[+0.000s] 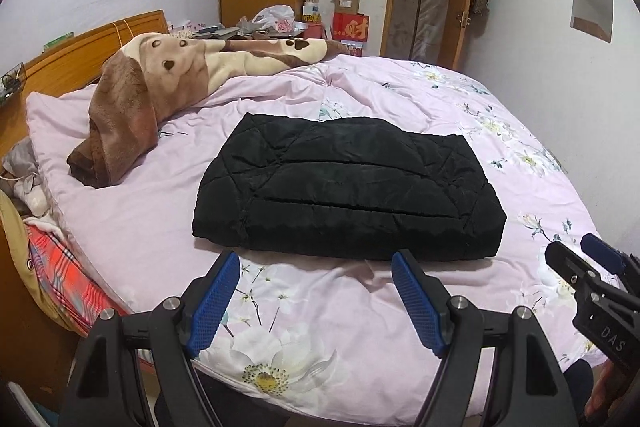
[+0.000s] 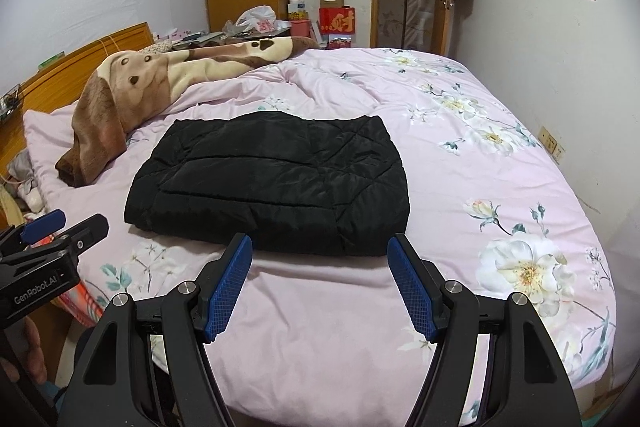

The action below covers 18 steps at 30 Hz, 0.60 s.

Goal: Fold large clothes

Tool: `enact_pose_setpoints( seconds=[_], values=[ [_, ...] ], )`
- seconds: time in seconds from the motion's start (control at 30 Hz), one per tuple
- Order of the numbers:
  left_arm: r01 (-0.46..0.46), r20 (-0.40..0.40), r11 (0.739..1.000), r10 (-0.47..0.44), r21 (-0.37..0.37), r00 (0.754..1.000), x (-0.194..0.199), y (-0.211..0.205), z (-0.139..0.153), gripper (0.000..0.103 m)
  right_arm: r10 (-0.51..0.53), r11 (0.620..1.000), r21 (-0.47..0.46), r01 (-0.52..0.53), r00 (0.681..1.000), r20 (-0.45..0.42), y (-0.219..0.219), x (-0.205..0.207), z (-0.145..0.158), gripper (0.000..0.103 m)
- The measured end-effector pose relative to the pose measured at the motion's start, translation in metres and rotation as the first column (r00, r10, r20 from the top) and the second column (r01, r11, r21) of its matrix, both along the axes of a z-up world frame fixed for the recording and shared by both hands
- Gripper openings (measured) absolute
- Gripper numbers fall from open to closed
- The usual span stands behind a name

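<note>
Both jaws spread and empty, folding looks done.

My left gripper (image 1: 316,269) and right gripper (image 2: 320,251) hang wide apart just short of the black quilted padded jacket (image 2: 268,187), folded into a thick rectangle on the pink floral quilt (image 2: 460,163); next perhaps only squaring edges, though its far side is unclear.

a wide bed (image 1: 420,347) covered by a pink floral quilt (image 1: 360,91). a folded black quilted jacket (image 1: 348,191) lies flat at its middle. a brown and cream fleece blanket (image 1: 160,87) lies bunched near the headboard (image 1: 80,55).
</note>
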<state>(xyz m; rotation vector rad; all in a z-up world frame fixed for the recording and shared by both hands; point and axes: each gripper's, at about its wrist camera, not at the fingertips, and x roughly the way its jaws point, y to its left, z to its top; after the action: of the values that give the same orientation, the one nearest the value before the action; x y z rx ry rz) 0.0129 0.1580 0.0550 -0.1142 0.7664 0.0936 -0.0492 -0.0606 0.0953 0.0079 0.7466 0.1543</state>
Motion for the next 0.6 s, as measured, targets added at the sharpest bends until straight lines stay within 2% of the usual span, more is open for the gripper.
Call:
enact_pose_setpoints(
  seconds=[0.3, 0.5, 0.6],
  values=[
    [-0.020, 0.006, 1.000, 0.020, 0.017, 1.000, -0.005, -0.004, 0.000, 0.078, 0.001, 1.000, 0.010, -0.001, 1.000, -0.006, 0.001, -0.005, -0.001, 0.070],
    [0.003, 0.011, 1.000, -0.003, -0.011, 1.000, -0.005, -0.009, -0.001, 0.078, 0.000, 1.000, 0.017, -0.001, 1.000, 0.010, 0.001, -0.008, 0.002, 0.070],
    [-0.014, 0.010, 1.000, 0.014, 0.028, 1.000, -0.005, -0.013, -0.001, 0.078, 0.000, 1.000, 0.016, -0.001, 1.000, 0.012, 0.002, -0.008, 0.003, 0.070]
  ],
)
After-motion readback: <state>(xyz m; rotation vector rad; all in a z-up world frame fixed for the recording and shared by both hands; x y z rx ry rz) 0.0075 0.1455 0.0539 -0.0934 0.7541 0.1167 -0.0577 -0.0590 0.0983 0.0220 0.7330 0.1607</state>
